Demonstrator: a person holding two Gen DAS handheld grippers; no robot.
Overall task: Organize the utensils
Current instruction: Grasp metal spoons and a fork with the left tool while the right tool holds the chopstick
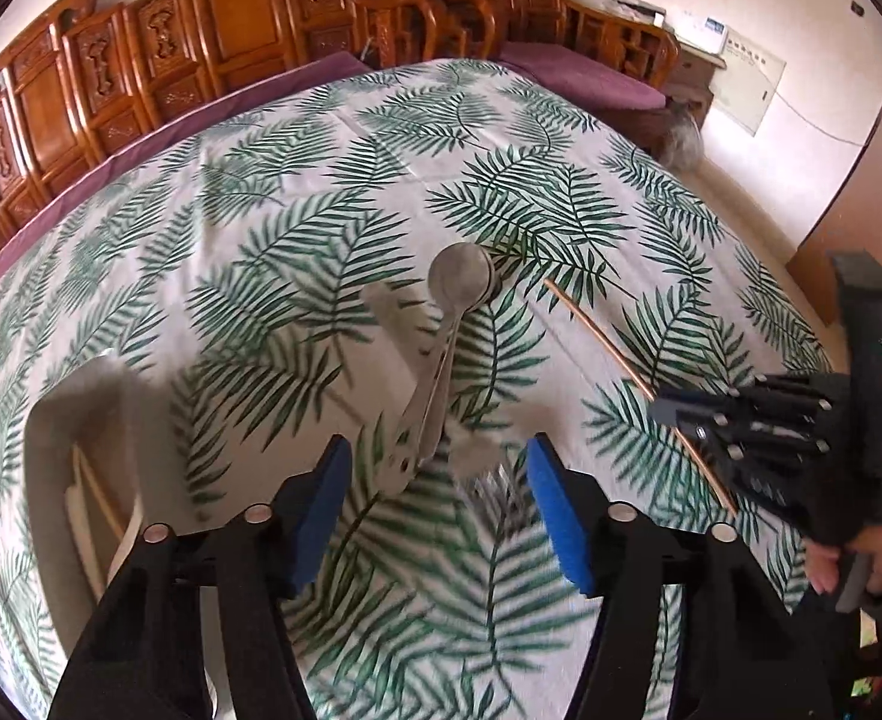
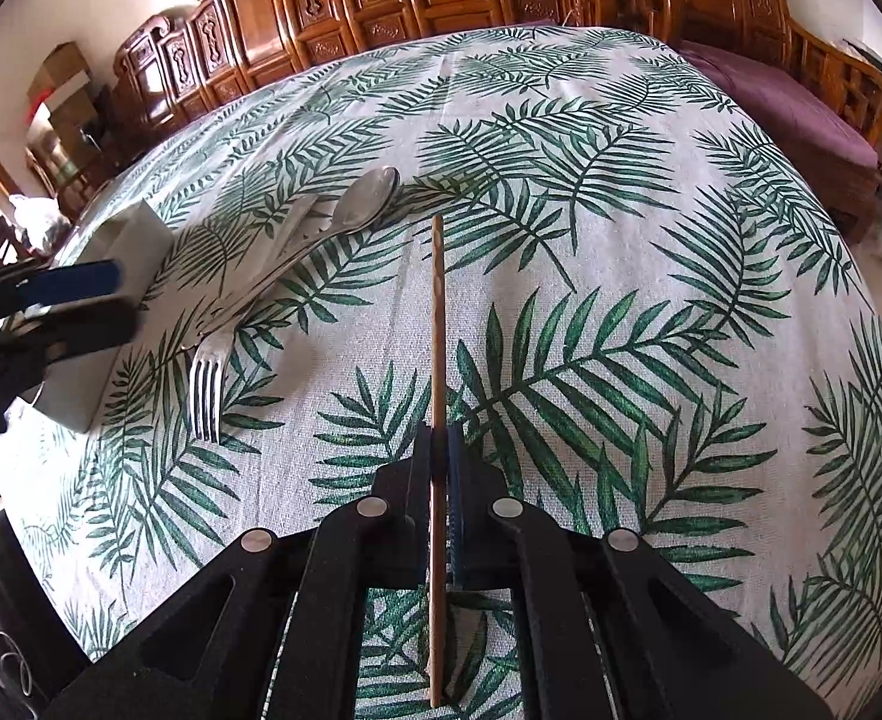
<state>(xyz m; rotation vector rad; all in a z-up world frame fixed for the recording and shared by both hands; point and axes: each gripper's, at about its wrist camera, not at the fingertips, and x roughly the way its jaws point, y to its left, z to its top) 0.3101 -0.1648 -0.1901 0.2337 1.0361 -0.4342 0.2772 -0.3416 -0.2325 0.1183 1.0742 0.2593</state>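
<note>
A metal spoon [image 1: 453,300] lies on the leaf-print tablecloth with a knife [image 1: 390,360] beside it and a fork [image 1: 489,474], blurred, between my left fingers. My left gripper [image 1: 438,504] is open and empty just above them. The spoon [image 2: 363,201] and fork [image 2: 207,384] also show in the right wrist view. My right gripper [image 2: 439,456] is shut on a wooden chopstick [image 2: 437,324], which points forward along the fingers. The chopstick [image 1: 615,354] and right gripper [image 1: 699,420] show at the right of the left wrist view.
A white utensil tray [image 1: 81,420] sits at the table's left, with a chopstick-like stick inside; it also shows in the right wrist view [image 2: 123,252]. Carved wooden benches [image 1: 201,30] with purple cushions line the far side. The table edge drops off at the right.
</note>
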